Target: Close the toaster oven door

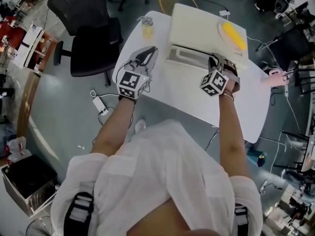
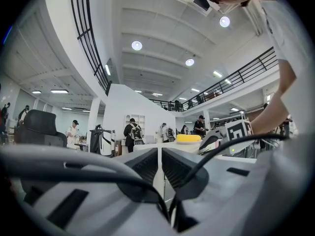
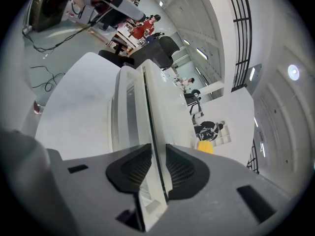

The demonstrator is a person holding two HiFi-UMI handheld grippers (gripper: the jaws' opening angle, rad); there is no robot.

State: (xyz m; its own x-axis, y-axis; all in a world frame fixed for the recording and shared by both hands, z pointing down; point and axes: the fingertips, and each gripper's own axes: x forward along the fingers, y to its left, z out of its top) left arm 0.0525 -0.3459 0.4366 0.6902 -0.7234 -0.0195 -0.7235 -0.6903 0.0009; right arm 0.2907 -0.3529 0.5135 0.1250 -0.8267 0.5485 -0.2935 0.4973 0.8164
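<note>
We start with the white desk point(image 1: 182, 100), which carries a cream toaster oven point(image 1: 197, 28) along its far edge, its front turned towards us. Its door point(image 1: 189, 58) stands nearly upright. A dark slit along the top suggests it is not quite home, though we cannot be sure. We judge the door to be a stiff panel, metal-framed with a glass pane, hinged low and light to swing. The painted surface is smooth enough to slip on and the glass is best not knocked. The oven itself looks light, so a hard shove might slide it back across the desk. The best hold seems to be the top edge near its right end, or a flat push there. The right tongs point(image 3: 156, 167) sit at that spot, straddling the door's edge. Their pads lie close on either side but, as far as we can judge, are eased off rather than pinching. The left tongs point(image 2: 161, 167) hover over the desk's left edge, drawn all but together on nothing. A yellow object point(image 1: 233, 36) lies on the oven's top, and a lidded jar point(image 1: 147, 27) stands near the far-left corner.
</note>
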